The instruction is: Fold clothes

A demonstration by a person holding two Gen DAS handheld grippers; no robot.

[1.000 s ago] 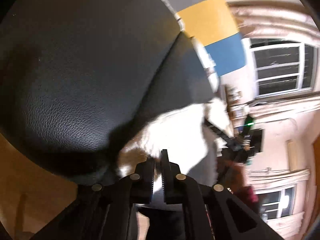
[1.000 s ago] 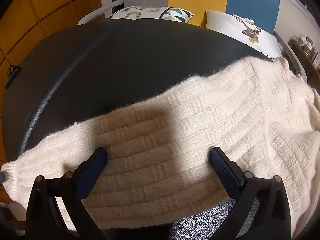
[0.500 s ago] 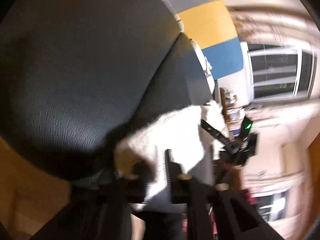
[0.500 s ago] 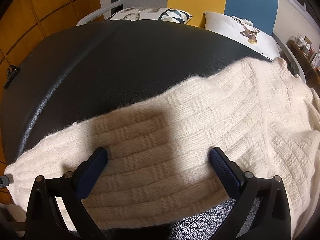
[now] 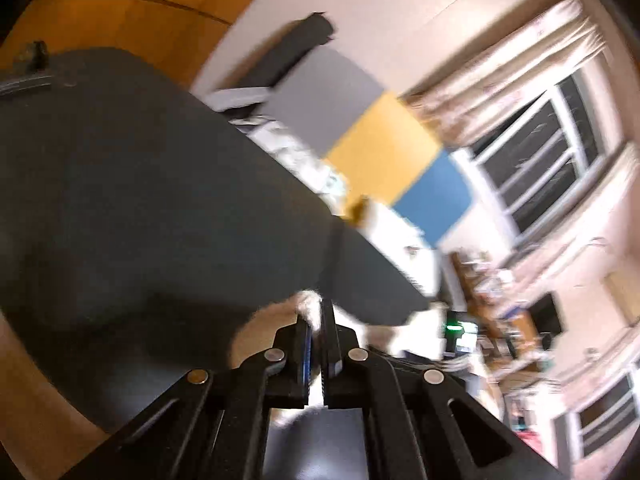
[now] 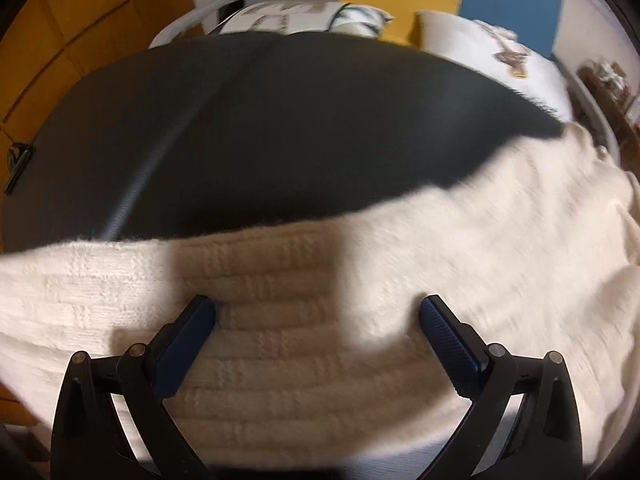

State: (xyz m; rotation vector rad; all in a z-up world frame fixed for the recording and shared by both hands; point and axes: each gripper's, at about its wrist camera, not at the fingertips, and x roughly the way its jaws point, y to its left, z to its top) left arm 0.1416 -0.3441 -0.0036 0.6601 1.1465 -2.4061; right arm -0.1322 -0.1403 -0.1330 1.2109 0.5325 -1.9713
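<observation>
A cream knitted sweater (image 6: 460, 264) lies across the near part of a black leather surface (image 6: 304, 128). My right gripper (image 6: 316, 312) hovers open just above the sweater's sleeve, one finger at each side of a shaded patch of knit. In the left wrist view my left gripper (image 5: 316, 316) is shut on a tuft of the cream sweater (image 5: 308, 304), lifted above the black surface (image 5: 140, 208); most of the garment is hidden behind the fingers there.
Two patterned cushions (image 6: 492, 52) sit beyond the black surface against a grey, yellow and blue wall panel (image 5: 384, 148). Orange wood panelling (image 6: 80, 20) lies to the left. Windows (image 5: 540, 152) and cluttered shelves (image 5: 488, 292) stand at the right.
My left gripper has swung upward with the sweater's edge, so the room now fills its view. The sweater's near edge in the right view has shifted and blurred; the right gripper stays open.
</observation>
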